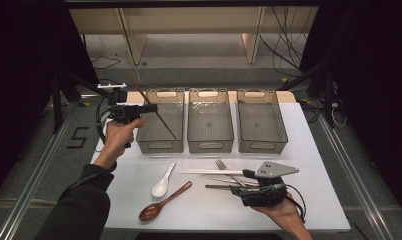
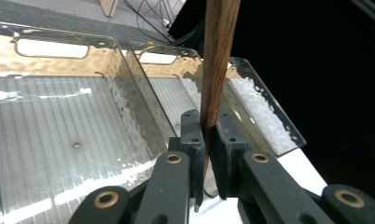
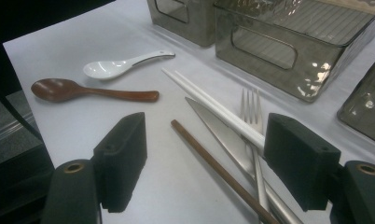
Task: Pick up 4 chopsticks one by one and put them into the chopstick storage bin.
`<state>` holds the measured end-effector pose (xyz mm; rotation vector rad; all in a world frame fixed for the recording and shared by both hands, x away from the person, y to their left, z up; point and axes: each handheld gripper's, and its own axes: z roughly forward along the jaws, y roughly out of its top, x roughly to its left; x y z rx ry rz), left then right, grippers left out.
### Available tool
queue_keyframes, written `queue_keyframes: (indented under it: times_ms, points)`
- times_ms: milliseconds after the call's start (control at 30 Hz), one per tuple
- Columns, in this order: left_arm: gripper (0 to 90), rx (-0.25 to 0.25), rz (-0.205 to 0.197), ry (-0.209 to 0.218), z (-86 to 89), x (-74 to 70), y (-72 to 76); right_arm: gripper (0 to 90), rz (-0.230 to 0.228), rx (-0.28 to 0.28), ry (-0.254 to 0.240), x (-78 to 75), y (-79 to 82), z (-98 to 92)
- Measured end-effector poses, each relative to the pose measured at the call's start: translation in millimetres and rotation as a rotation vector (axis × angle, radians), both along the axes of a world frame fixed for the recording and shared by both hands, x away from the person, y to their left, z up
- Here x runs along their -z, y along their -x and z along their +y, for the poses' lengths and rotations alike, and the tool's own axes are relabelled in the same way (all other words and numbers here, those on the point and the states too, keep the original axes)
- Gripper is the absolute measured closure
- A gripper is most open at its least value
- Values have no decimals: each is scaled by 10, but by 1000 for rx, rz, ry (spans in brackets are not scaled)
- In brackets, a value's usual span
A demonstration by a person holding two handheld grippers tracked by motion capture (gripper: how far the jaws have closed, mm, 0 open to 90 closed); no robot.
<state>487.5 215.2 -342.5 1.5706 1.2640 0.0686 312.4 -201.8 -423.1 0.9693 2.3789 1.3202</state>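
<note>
A person at a white table works two black hand-held grippers. The left gripper, raised over the leftmost of three clear smoky plastic bins, has its jaws clamped tight on a slim dark wooden chopstick, which slants across that bin's near left corner with its upper end pointing away from the person; in the left gripper view the chopstick stands pinched between the pads. The right gripper rests low on the table with its jaws spread wide and gripping nothing; between them lie a second brown chopstick, a pair of white chopsticks, a steel knife and a steel fork. Farther off lie a white ceramic soup spoon and a reddish-brown wooden spoon.
</note>
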Motion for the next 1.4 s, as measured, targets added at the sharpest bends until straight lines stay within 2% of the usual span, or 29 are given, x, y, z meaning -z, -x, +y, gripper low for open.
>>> queue_keyframes:
  times_ms: [367, 667, 700, 900, 1200, 1400]
  points:
    - [836, -16, 60, -63, -113, 109, -263, 286, 2, 5, 6, 21, -2, -23]
    - [834, -23, 104, -84, -166, 221, -373, 273, 12, 3, 5, 40, -8, -17]
    - [834, -19, 120, -105, -191, 261, -396, 271, 13, 3, 4, 41, -9, -13]
    - [833, -20, 151, -106, -206, 359, -442, 271, 11, -2, 6, 50, -13, -8]
    - [830, -25, 176, -102, -197, 421, -475, 271, 27, -6, 8, 79, -29, -1]
    - [828, -14, 196, -117, -230, 460, -486, 271, 30, -11, 9, 87, -30, 14]
